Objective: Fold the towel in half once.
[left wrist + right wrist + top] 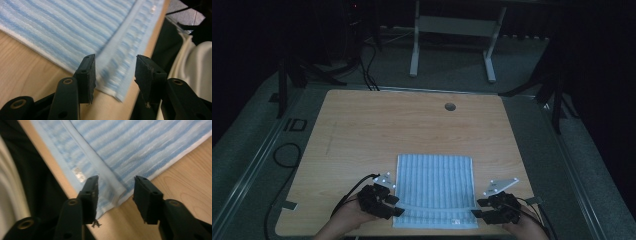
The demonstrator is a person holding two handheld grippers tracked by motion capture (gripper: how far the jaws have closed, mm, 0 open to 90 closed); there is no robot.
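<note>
A blue-and-white striped towel [436, 185] lies flat on the wooden table [377, 125], near its front edge. Its near part is folded over, with a raised fold edge running across. My left gripper [396, 206] is at the towel's near left corner and stands open, the folded towel edge [117, 72] between its jaws. My right gripper [476, 207] is at the near right corner, also open, with the towel's corner [113, 195] between its jaws. A small label [78, 173] shows on the towel's near strip.
A round cable hole [450, 106] sits at the table's far side. Black cables [287, 155] lie on the floor to the left. A white table frame [452, 40] stands beyond the table. The person's light clothing [195, 67] is close behind the front edge.
</note>
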